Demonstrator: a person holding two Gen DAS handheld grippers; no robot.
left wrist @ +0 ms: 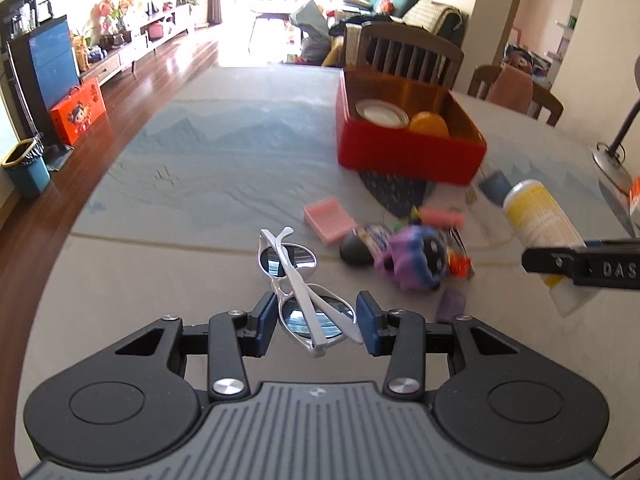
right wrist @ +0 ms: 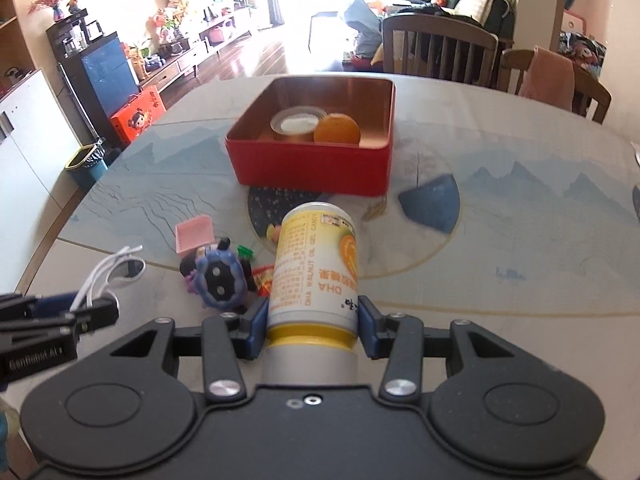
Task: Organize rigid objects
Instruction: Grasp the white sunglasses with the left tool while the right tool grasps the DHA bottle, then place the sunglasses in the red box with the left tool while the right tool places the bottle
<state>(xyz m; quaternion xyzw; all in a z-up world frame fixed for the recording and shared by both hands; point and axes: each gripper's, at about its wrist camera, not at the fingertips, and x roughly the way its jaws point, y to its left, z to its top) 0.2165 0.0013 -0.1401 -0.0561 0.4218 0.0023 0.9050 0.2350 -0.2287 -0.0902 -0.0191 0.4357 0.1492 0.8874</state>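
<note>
My left gripper [left wrist: 317,322] stands around white sunglasses [left wrist: 298,284] that lie folded on the table; its blue pads sit on either side of the near lens, and I cannot tell if they touch. My right gripper [right wrist: 313,322] is shut on a yellow and white candy bottle [right wrist: 316,268], held above the table and pointing toward the red tin box [right wrist: 316,160]. The box holds a round glass lid [right wrist: 296,122] and an orange disc [right wrist: 337,129]. In the left wrist view the bottle [left wrist: 536,220] and the box [left wrist: 404,152] are at the right.
A pink block [left wrist: 329,219], a purple and blue toy [left wrist: 416,258], a black pebble [left wrist: 354,250] and small wrapped items lie between the sunglasses and the box. A blue wedge [right wrist: 432,202] lies right of the box. Wooden chairs [right wrist: 436,46] stand behind the table. A lamp base [left wrist: 612,160] is at far right.
</note>
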